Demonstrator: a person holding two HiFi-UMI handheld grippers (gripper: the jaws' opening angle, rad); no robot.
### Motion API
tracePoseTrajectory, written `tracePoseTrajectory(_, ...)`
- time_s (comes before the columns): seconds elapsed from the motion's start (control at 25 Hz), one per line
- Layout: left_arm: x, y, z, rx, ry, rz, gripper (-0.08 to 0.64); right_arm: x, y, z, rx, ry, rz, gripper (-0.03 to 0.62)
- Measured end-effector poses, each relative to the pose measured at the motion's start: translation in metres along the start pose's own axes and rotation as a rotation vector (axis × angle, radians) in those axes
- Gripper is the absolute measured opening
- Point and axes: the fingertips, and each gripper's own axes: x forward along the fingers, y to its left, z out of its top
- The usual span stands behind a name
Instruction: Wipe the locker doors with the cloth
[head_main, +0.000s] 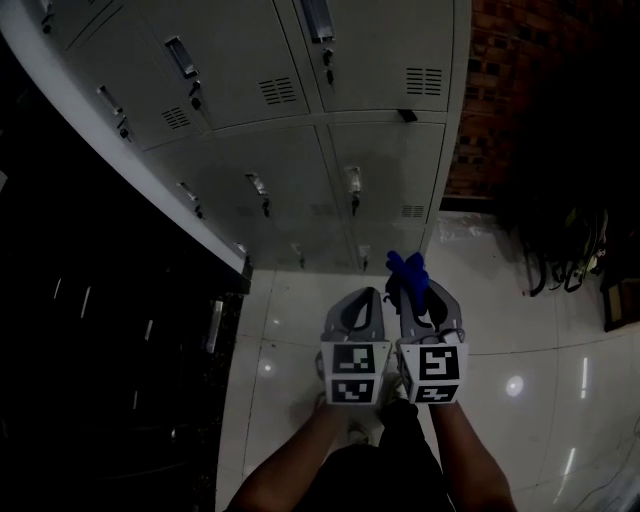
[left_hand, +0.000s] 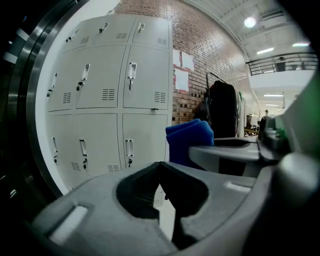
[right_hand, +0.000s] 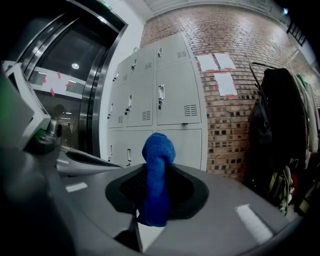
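Note:
A bank of grey lockers (head_main: 300, 170) stands ahead of me, with handles and vent slots on each door; it also fills the left gripper view (left_hand: 115, 100) and the right gripper view (right_hand: 172, 100). My right gripper (head_main: 412, 292) is shut on a blue cloth (head_main: 406, 268), which sticks up between its jaws (right_hand: 156, 172). My left gripper (head_main: 370, 296) is held right beside it, its jaws shut with nothing between them (left_hand: 160, 167). The blue cloth (left_hand: 190, 140) shows just to its right. Both grippers hang over the floor, a short way off the lower locker doors.
A brick wall (right_hand: 235, 115) with taped papers (right_hand: 220, 72) runs right of the lockers. Dark coats and bags hang on a rack (head_main: 570, 240) at the right. A dark glass and metal frame (head_main: 110, 300) lies left. Glossy white floor tiles (head_main: 520, 330) are underfoot.

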Motion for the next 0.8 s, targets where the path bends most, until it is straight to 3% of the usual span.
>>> tracePoseTrajectory(0.8,-0.083,-0.025,0.018,0.031,-0.084,-0.085,0.003,-0.08,0.039,0.032,-0.048,-0.029,-0.068,0.081)
